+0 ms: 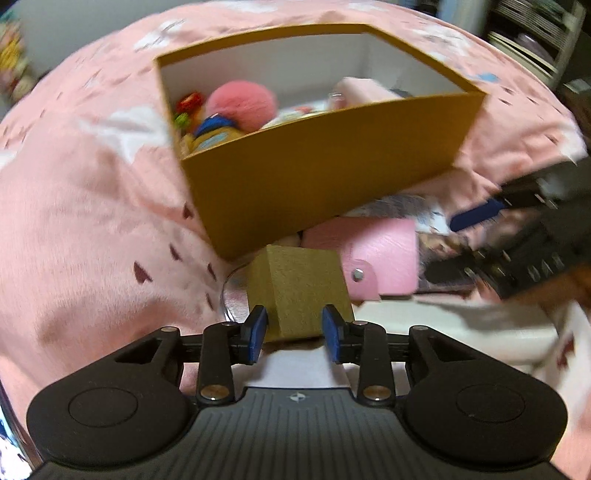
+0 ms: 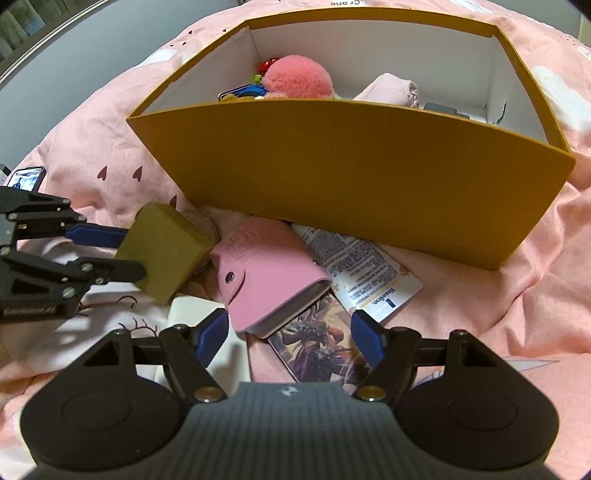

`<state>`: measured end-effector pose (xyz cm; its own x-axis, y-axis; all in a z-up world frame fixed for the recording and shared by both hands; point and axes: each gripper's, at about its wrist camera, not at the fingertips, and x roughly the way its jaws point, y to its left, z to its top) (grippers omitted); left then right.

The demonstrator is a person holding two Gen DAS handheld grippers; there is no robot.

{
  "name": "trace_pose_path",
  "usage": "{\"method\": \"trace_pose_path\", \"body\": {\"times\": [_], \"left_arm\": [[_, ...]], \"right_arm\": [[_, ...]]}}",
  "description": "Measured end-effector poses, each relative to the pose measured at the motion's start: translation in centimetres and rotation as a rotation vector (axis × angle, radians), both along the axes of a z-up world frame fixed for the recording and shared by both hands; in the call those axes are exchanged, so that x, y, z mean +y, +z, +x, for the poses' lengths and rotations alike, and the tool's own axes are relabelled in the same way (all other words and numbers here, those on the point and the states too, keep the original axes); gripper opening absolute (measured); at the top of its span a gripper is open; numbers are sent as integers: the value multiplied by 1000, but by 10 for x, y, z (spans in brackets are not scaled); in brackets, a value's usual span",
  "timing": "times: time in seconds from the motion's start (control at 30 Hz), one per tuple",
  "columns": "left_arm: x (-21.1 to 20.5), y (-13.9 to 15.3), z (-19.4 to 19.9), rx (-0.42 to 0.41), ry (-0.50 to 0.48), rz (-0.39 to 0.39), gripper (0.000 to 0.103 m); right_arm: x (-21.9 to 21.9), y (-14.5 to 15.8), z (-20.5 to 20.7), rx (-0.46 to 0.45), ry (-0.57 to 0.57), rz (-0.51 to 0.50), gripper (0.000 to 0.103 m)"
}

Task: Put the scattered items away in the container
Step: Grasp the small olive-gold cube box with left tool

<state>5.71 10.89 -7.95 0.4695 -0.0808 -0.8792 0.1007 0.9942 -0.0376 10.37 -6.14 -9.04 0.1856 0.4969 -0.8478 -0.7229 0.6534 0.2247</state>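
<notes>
Orange box (image 2: 354,177) sits on pink bedding (image 1: 81,229), toys inside. Pink wallet (image 2: 269,273) lies before it, between my spread, empty right gripper (image 2: 288,328) fingers. Left gripper (image 1: 295,328) clamps small gold box (image 1: 299,295).

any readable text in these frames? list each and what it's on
"Vaseline": printed on the white leaflet, beside a small blue logo.
Leaflet's dense small print: too small to read.
"Crane" (partly cut off): on something at the top edge.
Embossed emblem on the pink wallet: not readable.
</notes>
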Motion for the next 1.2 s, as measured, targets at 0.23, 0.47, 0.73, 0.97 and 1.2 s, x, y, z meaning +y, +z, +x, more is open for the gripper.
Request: {"method": "trace_pose_path", "body": {"times": [0.23,0.47,0.73,0.97,1.2], "left_arm": [[11,-10,11,46,138,-74,67],[28,-24,16,76,246,-225,71],[30,-22,10,27,234,-270,58],[10,-9,7,-33,136,-232,53],[18,-10,11,-38,215,-297,56]], "right_arm": [[0,-1,0,-2,3,-4,76],[1,-1,2,-3,18,-9,76],[4,-10,13,58,-5,1,76],[5,-14,20,129,-18,60,71],[10,-17,23,155,-35,73,65]]}}
